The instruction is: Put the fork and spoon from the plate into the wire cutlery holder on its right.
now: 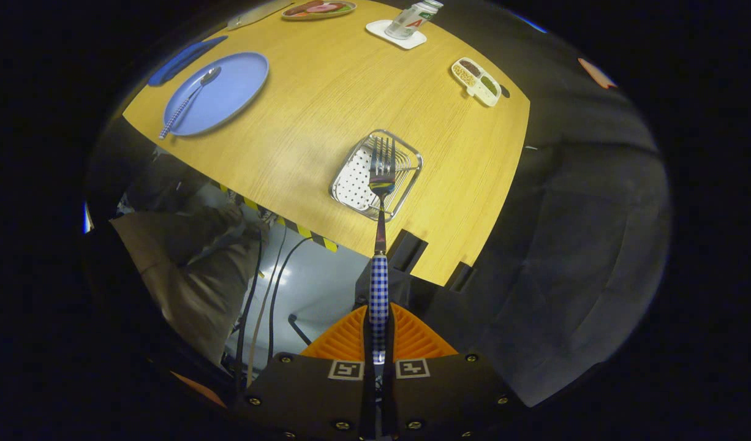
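Gripper view: my gripper (378, 334) sat high above the near edge of the wooden table (326, 104), tipped down toward it. My fingers (351, 340) were clenched on the checkered handle of the fork (380, 245), both pads pressing it. Fork ran straight ahead from between the fingers, tines out front, lined up over the wire cutlery holder (377, 174). Could not tell whether the tines touched the holder or hung above it. Holder stood on the table just beyond the fingers, with a perforated base and wire sides. Spoon (188, 103) with a matching checkered handle lay on the blue plate (228, 92), well apart from the holder, off to its left and farther out; handle end overhung the plate's rim. Beyond that: a divided snack tray (477, 81), a can (413, 19) on a white coaster (395, 33), a dish of food (318, 9), a blue flat item (185, 59) just beside the plate.
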`<state>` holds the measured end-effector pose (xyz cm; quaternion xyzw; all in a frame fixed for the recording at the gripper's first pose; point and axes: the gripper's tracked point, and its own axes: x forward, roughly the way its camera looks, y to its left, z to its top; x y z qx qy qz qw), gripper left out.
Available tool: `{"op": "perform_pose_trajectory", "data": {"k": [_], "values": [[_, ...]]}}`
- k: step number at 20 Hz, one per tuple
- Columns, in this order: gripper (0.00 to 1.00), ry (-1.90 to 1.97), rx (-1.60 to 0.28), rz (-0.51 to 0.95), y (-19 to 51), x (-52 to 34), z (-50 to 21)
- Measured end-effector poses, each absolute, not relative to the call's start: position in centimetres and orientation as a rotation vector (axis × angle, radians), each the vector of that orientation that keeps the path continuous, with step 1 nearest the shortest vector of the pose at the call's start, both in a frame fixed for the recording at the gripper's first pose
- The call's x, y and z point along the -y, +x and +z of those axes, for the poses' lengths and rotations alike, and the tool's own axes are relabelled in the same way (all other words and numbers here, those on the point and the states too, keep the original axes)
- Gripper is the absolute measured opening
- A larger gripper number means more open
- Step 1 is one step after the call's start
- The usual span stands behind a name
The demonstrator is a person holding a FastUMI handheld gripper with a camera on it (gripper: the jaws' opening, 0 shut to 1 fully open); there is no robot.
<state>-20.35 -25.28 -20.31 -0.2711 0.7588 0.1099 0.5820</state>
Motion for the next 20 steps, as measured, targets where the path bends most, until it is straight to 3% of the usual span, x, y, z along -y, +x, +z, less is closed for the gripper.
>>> {"op": "perform_pose_trajectory", "data": {"k": [11,19,20], "values": [[0.05,-0.965,-1.968,0.395,-16.5,28.2,-22.8],[0.05,-0.999,-2.048,0.469,-14.6,27.0,-25.6],[0.11,-0.995,-2.056,0.48,-14.5,27.0,-25.7]]}}
